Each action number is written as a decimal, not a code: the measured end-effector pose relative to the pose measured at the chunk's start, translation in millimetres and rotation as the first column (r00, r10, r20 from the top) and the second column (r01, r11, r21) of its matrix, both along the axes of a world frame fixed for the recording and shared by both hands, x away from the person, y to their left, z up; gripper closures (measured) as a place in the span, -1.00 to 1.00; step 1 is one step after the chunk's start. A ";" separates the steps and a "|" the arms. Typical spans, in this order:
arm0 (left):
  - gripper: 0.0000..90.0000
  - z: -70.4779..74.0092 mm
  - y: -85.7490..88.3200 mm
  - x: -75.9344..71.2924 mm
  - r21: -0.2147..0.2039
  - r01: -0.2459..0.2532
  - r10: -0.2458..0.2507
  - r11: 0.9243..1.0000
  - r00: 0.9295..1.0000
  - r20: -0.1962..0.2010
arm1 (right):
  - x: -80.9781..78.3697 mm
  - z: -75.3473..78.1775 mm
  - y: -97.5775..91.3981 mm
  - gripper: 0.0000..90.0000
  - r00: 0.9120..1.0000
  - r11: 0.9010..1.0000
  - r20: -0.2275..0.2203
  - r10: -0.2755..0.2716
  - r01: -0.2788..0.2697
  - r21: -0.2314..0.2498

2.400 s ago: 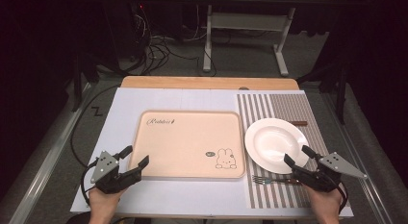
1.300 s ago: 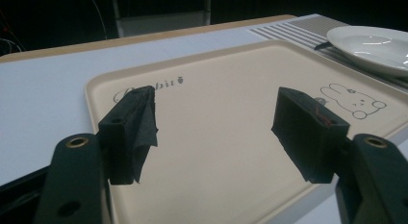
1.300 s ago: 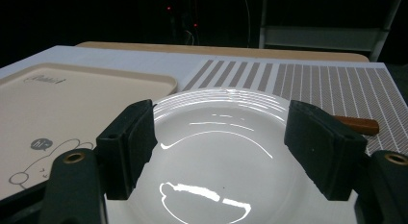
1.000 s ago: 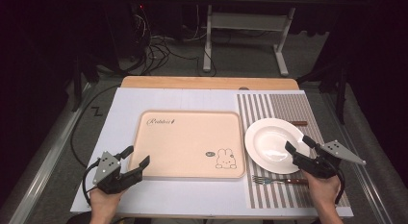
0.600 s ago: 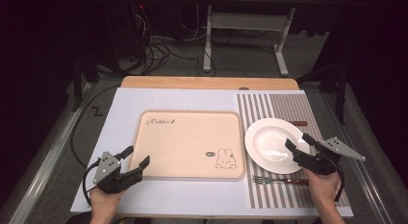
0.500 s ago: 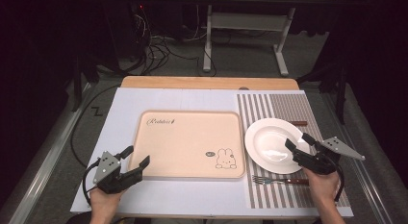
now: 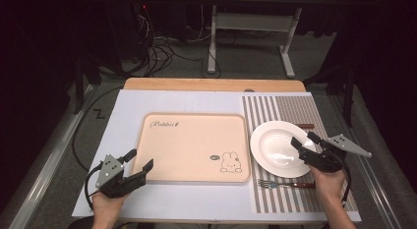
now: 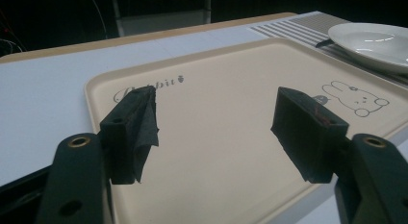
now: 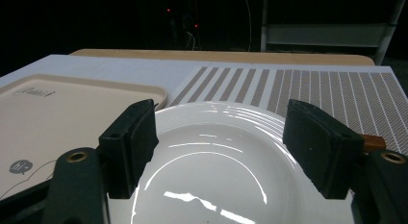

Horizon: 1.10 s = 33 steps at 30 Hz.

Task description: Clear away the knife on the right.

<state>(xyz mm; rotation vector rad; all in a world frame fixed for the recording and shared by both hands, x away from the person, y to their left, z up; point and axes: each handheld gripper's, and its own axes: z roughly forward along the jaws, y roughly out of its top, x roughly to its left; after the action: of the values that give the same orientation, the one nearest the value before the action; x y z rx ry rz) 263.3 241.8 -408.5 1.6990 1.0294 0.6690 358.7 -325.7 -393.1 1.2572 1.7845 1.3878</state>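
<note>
Jaws spread wide on both grippers, nothing held. High view: right gripper (image 7: 306, 142) over near right rim of white plate (image 7: 279, 148) on striped mat (image 7: 295, 113); fork (image 7: 285, 184) just before plate, brown stick (image 7: 305, 126) behind. Left gripper (image 7: 138, 160) at near left corner of beige tray (image 7: 194, 146), on worktop (image 7: 123, 111).

Left gripper view: tray between jaws, plate beyond.

Right gripper view: plate (image 9: 216, 161) between jaws, unobstructed.

Compared with 2.4 s ago: right gripper advanced from mat onto plate rim; left unchanged.
</note>
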 end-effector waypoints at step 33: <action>-0.29 -0.8 1.5 0.6 -0.012 -0.004 0.004 1.000 1.000 -0.005 | 38.5 10.6 -5.8 -0.30 0.999 0.998 -0.037 -0.029 0.027 -0.061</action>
<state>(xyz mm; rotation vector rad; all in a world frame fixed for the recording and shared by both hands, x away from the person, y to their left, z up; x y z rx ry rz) 264.0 243.3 -409.4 1.6893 1.0386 0.6604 397.1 -331.5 -382.5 1.2800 1.8135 1.2934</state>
